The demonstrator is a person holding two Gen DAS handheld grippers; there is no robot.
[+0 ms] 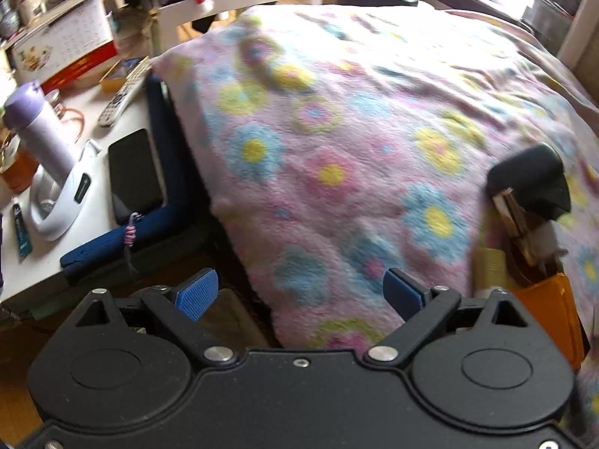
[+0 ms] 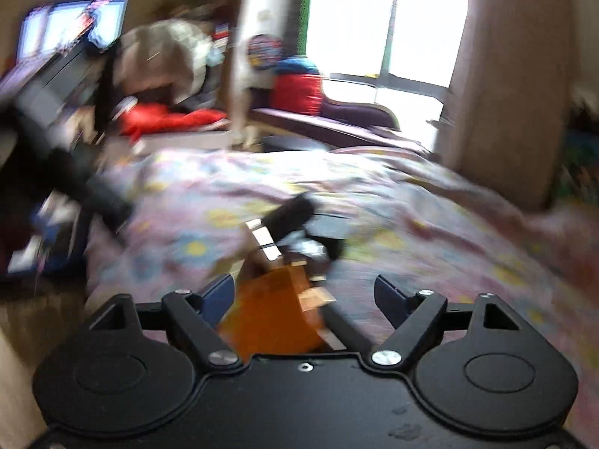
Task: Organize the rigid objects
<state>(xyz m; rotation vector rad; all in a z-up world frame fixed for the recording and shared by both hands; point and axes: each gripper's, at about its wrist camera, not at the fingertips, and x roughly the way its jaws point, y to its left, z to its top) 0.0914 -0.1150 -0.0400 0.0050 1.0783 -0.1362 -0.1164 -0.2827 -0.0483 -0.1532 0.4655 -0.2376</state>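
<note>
My left tool (image 1: 301, 293) hangs wide open over the near edge of the bed (image 1: 337, 131), nothing between its blue pads (image 1: 196, 293). My right tool (image 2: 303, 297) also stands well open. The orange holder (image 2: 269, 314) sits between its fingers; the picture is smeared, so I cannot tell whether a pad touches it, but I see no squeeze on it.

The holder lies on the flowered blanket near the bed's right side, seen at the right edge of the left view as well (image 1: 550, 307). Several things poke from its mouth: a black block (image 1: 529, 183) on top and some thin brown and white pieces (image 1: 520, 224) under it. I cannot name them surely.

I judge the step in hand to be letting the holder rest and going for the next loose item. To do it well, I should draw the right tool straight back so no finger catches the holder or tips its load on the soft blanket. The side surface (image 1: 93, 119) holds a phone (image 1: 133, 176), a remote (image 1: 123, 93) and a lilac bottle (image 1: 37, 131); the left tool is nearest these, and should come down squarely over one item only.
</note>
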